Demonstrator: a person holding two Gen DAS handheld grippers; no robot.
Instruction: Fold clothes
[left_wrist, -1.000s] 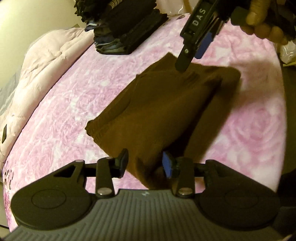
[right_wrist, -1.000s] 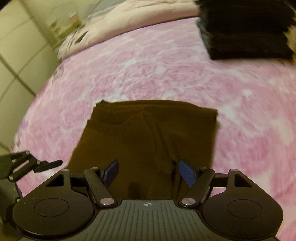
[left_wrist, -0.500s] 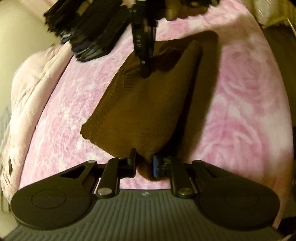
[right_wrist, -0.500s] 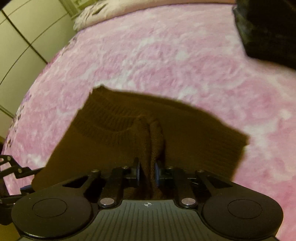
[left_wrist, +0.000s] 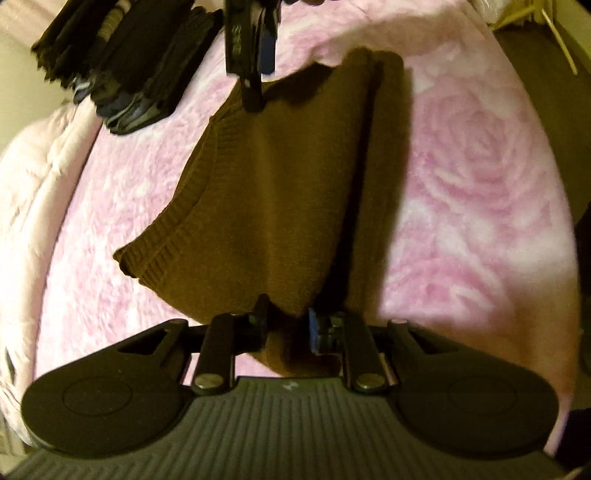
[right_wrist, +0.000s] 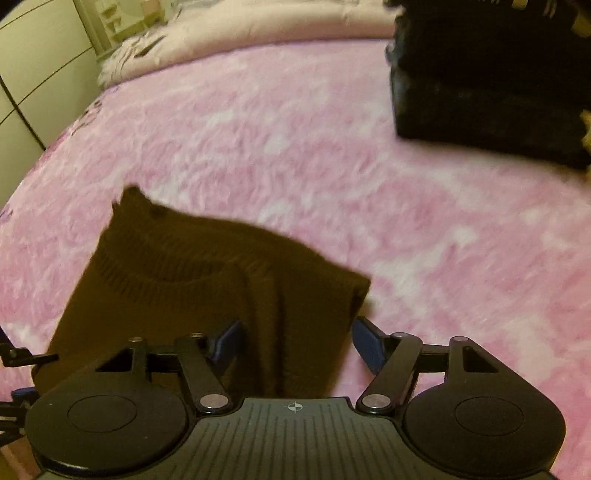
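Surface: pink rose-patterned blanket (left_wrist: 480, 177) covers a bed and gives a soft, flat place to fold on.

Left wrist view
Sweater: brown knitted sweater (left_wrist: 280, 192) runs up the middle of the frame, already folded narrow, its ribbed hem at the centre left edge.
Left gripper: left gripper (left_wrist: 286, 321) sits at the lower centre with a bunch of the sweater's near end between its pads; the jaws stand a little apart around the knit, so I judge it pinching the cloth, probably to lift that end for the next fold.
Right gripper: right gripper (left_wrist: 255, 88) comes down at the top centre onto the far end of the sweater; from this angle I cannot tell how its jaws stand.
Stack: dark folded clothes (left_wrist: 129, 62) are piled in the upper left, apart from the sweater, likely the place for finished pieces.

Right wrist view
Sweater: brown cloth fills the lower left, with a raised ridge running between the fingers in the lower centre.
Right gripper: its jaws are spread wide on either side of that ridge, gripping nothing; a release or a fresh approach, I would guess.
Stack: dark pile in the upper right, well clear of the sweater.
Bedding: pale quilt (right_wrist: 258, 26) lies bunched along the top, out of the working area.
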